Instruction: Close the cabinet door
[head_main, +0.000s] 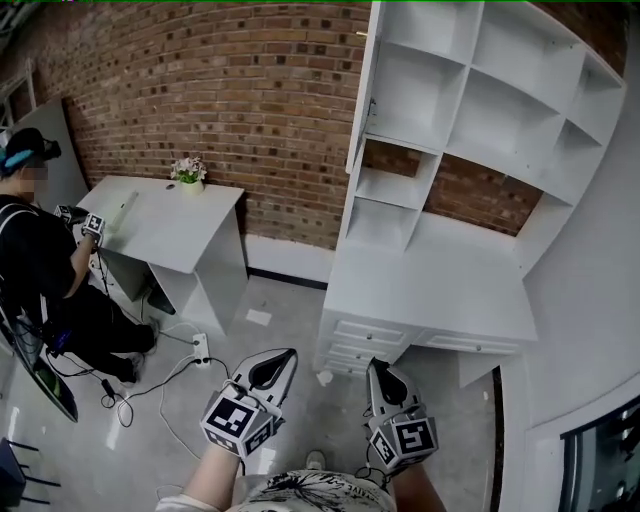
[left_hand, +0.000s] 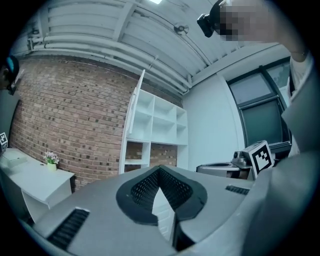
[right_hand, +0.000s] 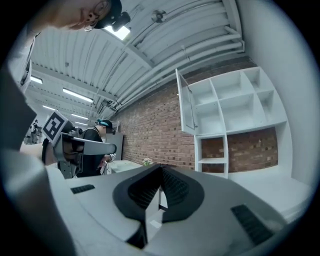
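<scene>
Cabinet door (head_main: 359, 92): open. It is a tall, narrow white panel, flat and smooth, with its long axis vertical. It is attached at the upper left corner of the shelf unit (head_main: 470, 90) and swings out from the unit's face into the room, so the head view shows it almost edge-on. The compartment behind it is exposed.

Shelf unit: white, matt, with square and oblong open compartments. It stands on a white surface (head_main: 440, 295) with drawers beneath, against a red brick wall (head_main: 250, 90) with rough, regular courses.

Left hand-held gripper (head_main: 280, 362): low in the head view and well short of the door. Its grey jaws are pressed together at the tips, with nothing between the ribbed black pads.

Right hand-held gripper (head_main: 380, 372): alongside the left one, also well short of the door. Its jaws meet at the tips and it is empty.

Elsewhere: a second person (head_main: 40, 260) in dark clothing sits at a separate white surface (head_main: 170, 225) to the left, which carries a small potted flower (head_main: 188, 172). A power strip (head_main: 202, 348) and cables lie on the grey floor (head_main: 290, 310).
</scene>
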